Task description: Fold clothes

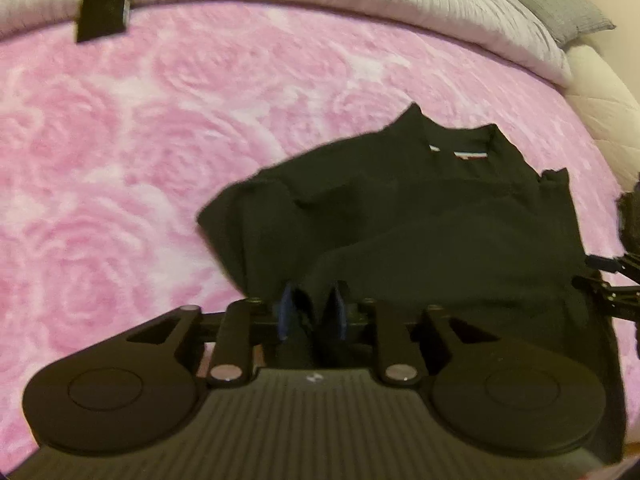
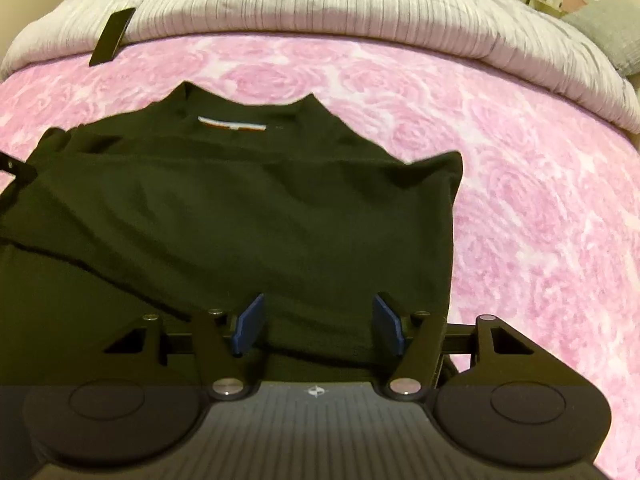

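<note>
A dark green shirt [image 2: 248,208] is lying folded on the pink rose-patterned blanket [image 2: 540,200], collar toward twelve o'clock, while the left gripper [image 1: 312,316] is pinching its near hem and the right gripper [image 2: 318,326] is hovering spread over the cloth.

Open pink blanket [image 1: 120,152] is found left of the black shirt [image 1: 400,208] and right of it in the right wrist view. A black strap [image 2: 112,36] lies at the far left edge. The grey duvet [image 2: 320,4] bounds the far side.
</note>
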A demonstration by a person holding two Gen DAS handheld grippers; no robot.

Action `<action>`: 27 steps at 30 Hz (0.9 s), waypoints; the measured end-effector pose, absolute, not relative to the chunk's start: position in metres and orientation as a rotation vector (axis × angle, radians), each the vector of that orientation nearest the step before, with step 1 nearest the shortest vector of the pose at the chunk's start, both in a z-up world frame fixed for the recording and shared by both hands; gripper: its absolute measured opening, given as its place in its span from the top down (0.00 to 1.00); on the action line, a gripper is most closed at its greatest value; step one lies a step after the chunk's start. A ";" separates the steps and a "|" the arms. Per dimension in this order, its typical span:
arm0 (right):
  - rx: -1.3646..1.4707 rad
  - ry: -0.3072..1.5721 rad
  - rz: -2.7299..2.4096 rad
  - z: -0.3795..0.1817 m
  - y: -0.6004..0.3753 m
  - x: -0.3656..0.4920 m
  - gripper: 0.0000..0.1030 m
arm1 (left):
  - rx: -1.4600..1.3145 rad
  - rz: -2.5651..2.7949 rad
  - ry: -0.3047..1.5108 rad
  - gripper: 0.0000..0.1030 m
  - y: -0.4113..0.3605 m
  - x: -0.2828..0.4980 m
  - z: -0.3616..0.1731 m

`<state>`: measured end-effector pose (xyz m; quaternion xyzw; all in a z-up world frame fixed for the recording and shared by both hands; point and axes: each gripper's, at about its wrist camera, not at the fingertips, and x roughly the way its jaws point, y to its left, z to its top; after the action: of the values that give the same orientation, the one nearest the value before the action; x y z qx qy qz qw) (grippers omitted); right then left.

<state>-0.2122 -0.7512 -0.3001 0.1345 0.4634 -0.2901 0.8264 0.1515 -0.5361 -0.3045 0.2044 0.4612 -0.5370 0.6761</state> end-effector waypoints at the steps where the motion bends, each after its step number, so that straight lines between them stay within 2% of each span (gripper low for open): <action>1: 0.295 0.997 -0.616 -0.303 -0.752 -0.214 0.48 | 0.470 -1.196 1.012 0.75 -0.532 0.148 -0.300; 5: 0.360 1.050 -0.612 -0.318 -0.762 -0.217 0.48 | 0.544 -1.177 1.007 0.74 -0.522 0.130 -0.300; 9: 0.342 1.008 -0.596 -0.296 -0.756 -0.228 0.48 | 0.534 -1.150 0.998 0.73 -0.497 0.107 -0.283; 11: 0.331 1.012 -0.580 -0.286 -0.748 -0.241 0.49 | 0.541 -1.136 1.013 0.69 -0.483 0.090 -0.277; 12: 0.329 1.020 -0.567 -0.282 -0.743 -0.249 0.51 | 0.554 -1.133 1.021 0.65 -0.475 0.079 -0.275; 14: 0.313 1.047 -0.536 -0.275 -0.730 -0.267 0.76 | 0.611 -1.128 1.028 0.61 -0.459 0.051 -0.274; 18: 0.279 1.083 -0.457 -0.260 -0.701 -0.310 0.78 | 0.695 -1.114 1.046 0.60 -0.422 -0.010 -0.274; 20: 0.259 1.094 -0.413 -0.254 -0.687 -0.333 0.82 | 0.727 -1.104 1.058 0.57 -0.401 -0.042 -0.273; 27: 0.214 1.125 -0.277 -0.244 -0.655 -0.389 0.82 | 0.772 -1.092 1.073 0.56 -0.343 -0.145 -0.269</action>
<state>-0.3893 -0.6552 -0.2444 0.1008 0.5307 -0.1304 0.8314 -0.1453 -0.3428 -0.2694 0.3406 0.4730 -0.4814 0.6546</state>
